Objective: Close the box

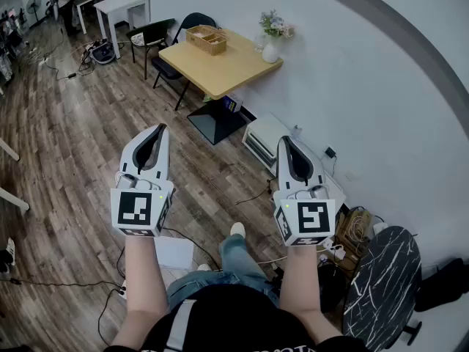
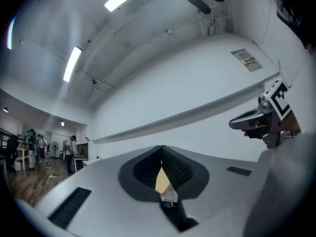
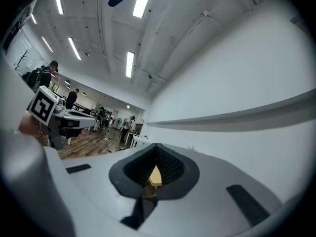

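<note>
A brown box (image 1: 206, 39), open at the top, stands on the far side of a light wooden table (image 1: 227, 68) well ahead of me. I hold both grippers up side by side, far short of the table. My left gripper (image 1: 155, 130) has its jaws shut with nothing between them, and my right gripper (image 1: 285, 140) is the same. In the left gripper view the left gripper (image 2: 162, 150) has its pads pressed together, and the right gripper (image 2: 266, 120) shows at the side. The right gripper view shows the right gripper (image 3: 157, 150) closed too, with a sliver of the table (image 3: 155, 176) behind.
A white vase of flowers (image 1: 272, 37) stands on the table's right corner. Dark chairs (image 1: 155, 37) sit at its far side. Cables (image 1: 253, 195) trail over the wooden floor. A white unit (image 1: 265, 141) lines the wall, and a black marbled top (image 1: 385, 281) is at lower right.
</note>
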Motion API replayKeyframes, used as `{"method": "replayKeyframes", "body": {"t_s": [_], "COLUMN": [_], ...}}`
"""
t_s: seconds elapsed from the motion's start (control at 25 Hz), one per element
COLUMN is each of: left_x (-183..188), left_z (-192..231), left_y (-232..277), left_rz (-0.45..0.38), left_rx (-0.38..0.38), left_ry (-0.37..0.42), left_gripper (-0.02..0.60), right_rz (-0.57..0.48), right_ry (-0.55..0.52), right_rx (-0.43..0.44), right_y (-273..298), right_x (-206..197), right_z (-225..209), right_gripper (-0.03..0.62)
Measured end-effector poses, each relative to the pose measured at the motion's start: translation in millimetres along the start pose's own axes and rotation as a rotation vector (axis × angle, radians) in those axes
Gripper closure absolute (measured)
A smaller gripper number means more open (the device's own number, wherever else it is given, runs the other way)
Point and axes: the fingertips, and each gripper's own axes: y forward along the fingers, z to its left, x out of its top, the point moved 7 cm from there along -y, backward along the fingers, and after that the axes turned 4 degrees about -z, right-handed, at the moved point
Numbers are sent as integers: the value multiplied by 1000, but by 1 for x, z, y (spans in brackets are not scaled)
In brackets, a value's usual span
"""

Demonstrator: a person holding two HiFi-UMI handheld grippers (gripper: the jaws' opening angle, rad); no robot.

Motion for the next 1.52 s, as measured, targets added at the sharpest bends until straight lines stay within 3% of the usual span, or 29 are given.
{"method": "replayKeyframes", "body": {"t_s": [0.24, 0.44, 0.52, 0.56, 0.6, 0.64, 0.72, 0.8, 1.08, 1.52], "left_x": [-5, -17, -20, -21, -23, -27, -35, -41, -59, -87], "left_z": [5, 7, 11, 14, 18, 22, 27, 33, 50, 59], "left_y": [8, 26, 35, 41, 49, 57, 72, 86, 161, 268], "left_rz": [-11, 35, 49, 51, 52, 55, 57, 51, 50, 63], "left_rx": [-17, -37, -36, -33, -33, -37, -34, -15, 30, 84], "left_ry": [-15, -18, -9, -13, -24, -37, -67, -88, -119, -84], "left_gripper": [569, 568, 563, 547, 490, 408, 313, 283, 273, 273], "right_rz": [3, 36, 49, 55, 60, 66, 78, 83, 68, 47], "right_ry": [-3, -32, 11, 46, 80, 107, 138, 154, 152, 159], "right_rx": [37, -41, -44, -30, -16, -9, -21, -32, -8, 66], "right_y": [11, 34, 46, 54, 63, 71, 86, 100, 173, 281], "right_x": [-7, -19, -22, -24, -27, -31, -39, -44, -58, -82], "right_z": [9, 1, -3, -6, -9, -13, -23, -33, -77, -135], "right_gripper": [579, 579, 577, 567, 506, 403, 369, 345, 336, 342]}}
